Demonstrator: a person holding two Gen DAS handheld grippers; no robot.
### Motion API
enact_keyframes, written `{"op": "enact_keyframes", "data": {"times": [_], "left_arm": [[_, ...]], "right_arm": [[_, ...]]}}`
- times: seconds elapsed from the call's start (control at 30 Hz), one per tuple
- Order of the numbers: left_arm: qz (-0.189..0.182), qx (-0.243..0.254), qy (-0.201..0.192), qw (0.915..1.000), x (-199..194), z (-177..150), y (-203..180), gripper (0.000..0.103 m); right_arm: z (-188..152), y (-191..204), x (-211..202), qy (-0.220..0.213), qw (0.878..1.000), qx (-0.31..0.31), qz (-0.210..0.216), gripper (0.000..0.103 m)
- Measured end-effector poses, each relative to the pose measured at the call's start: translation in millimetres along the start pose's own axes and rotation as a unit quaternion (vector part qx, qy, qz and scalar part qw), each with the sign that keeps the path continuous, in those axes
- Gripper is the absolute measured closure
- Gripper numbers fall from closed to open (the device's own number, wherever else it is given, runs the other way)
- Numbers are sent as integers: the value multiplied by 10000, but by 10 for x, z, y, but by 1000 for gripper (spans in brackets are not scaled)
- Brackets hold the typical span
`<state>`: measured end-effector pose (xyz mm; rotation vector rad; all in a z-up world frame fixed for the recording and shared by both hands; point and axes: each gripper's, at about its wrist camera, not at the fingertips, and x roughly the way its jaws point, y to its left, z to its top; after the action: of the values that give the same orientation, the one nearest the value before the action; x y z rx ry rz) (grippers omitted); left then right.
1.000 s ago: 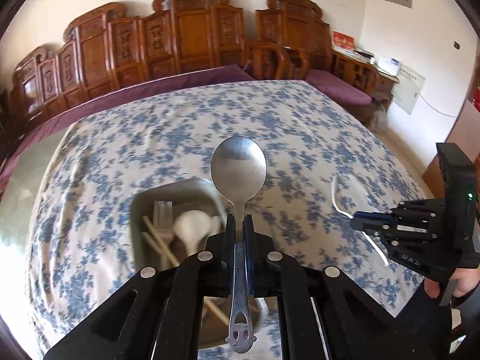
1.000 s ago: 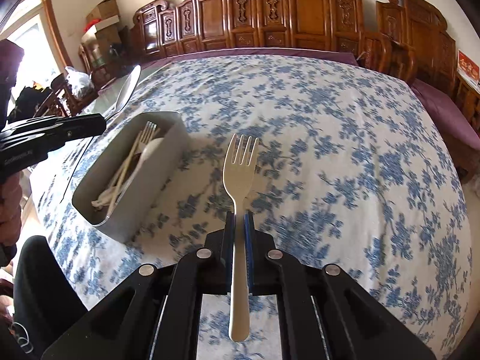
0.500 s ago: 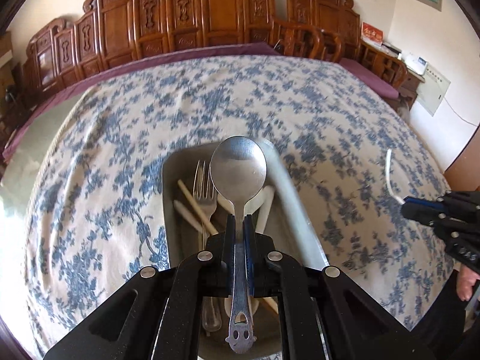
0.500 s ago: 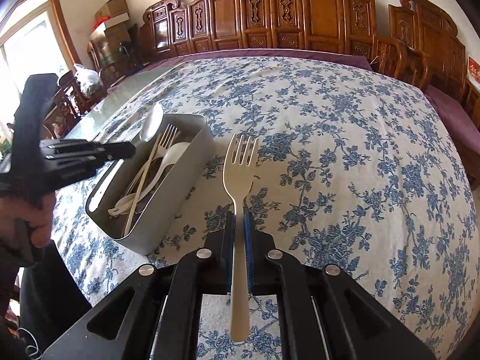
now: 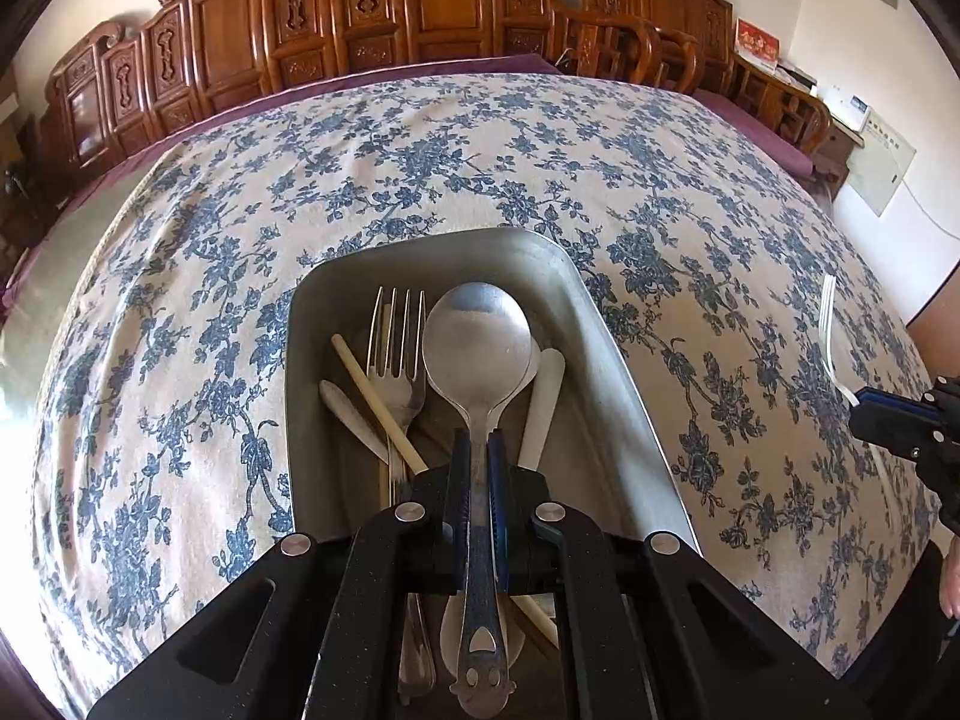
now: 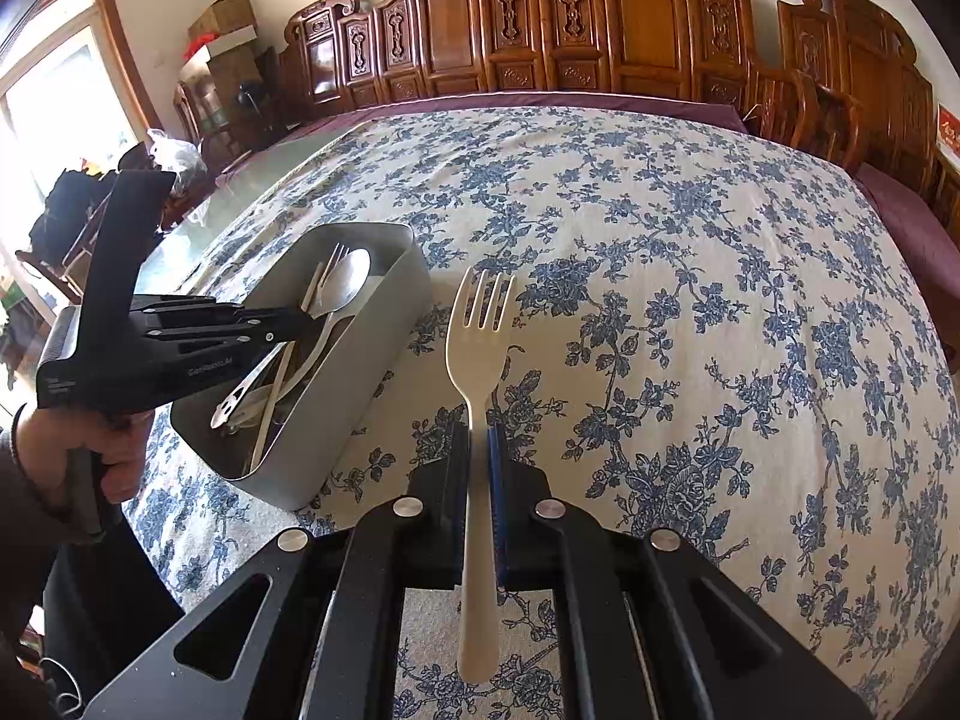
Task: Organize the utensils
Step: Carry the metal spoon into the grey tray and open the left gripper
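My left gripper (image 5: 478, 450) is shut on the handle of a metal spoon (image 5: 477, 339), whose bowl hangs low inside the grey utensil box (image 5: 606, 354). In that box lie a metal fork (image 5: 396, 348), a wooden chopstick (image 5: 375, 399) and white plastic utensils (image 5: 543, 402). My right gripper (image 6: 478, 444) is shut on a cream plastic fork (image 6: 478, 324), tines pointing away, held above the tablecloth to the right of the utensil box (image 6: 360, 360). The right wrist view shows the left gripper (image 6: 300, 324) reaching into the box from the left with the metal spoon (image 6: 345, 288).
The table wears a blue floral tablecloth (image 6: 690, 276) with wide bare cloth beyond and right of the box. Carved wooden chairs (image 6: 600, 30) line its far side. A person's hand (image 6: 114, 450) holds the left gripper at the near left edge.
The left gripper has sunk and moved over the box, so the spoon now sits down inside it. The right gripper with its fork has stayed almost still.
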<state>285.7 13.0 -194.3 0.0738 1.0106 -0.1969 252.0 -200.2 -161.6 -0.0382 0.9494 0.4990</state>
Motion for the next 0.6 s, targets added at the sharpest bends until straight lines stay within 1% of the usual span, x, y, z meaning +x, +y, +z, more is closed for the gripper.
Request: {"op": "enact_keyframes", "data": {"times": [0.27, 0.6], "left_arm": [[87, -35, 90, 9999, -2, 6, 23, 97], [16, -115, -161, 9998, -288, -27, 140, 97]], "right_arm": [[28, 42, -13, -18, 10000, -9, 30, 95], [128, 251, -10, -49, 9998, -126, 109, 95]]}}
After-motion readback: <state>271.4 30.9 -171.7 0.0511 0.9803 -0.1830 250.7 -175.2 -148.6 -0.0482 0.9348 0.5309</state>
